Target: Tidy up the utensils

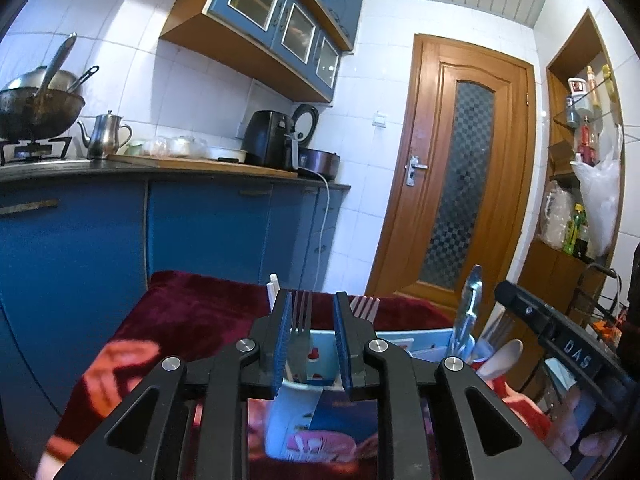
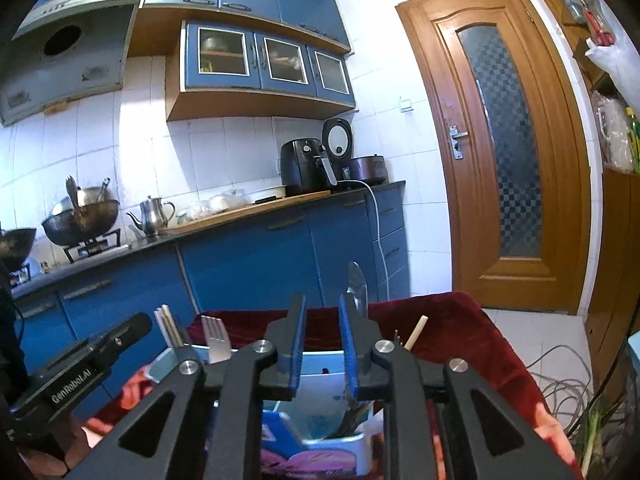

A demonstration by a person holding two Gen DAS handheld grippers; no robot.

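Left gripper [image 1: 313, 320] jaws parted around an upright fork [image 1: 301, 322] without touching, white holder [image 1: 296, 404] below, right gripper [image 2: 323, 322] open, knife [image 2: 357, 286] just beyond.

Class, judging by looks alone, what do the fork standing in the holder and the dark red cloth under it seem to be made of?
Fork: likely stainless steel, grey with a dull sheen. Dark red cloth: plush, velvety fabric, soft folds and fuzzy nap; exact fibre unclear.

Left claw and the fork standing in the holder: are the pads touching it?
Apart. The left wrist view shows the fork upright between the left claw's open blue pads, with a visible gap on each side.
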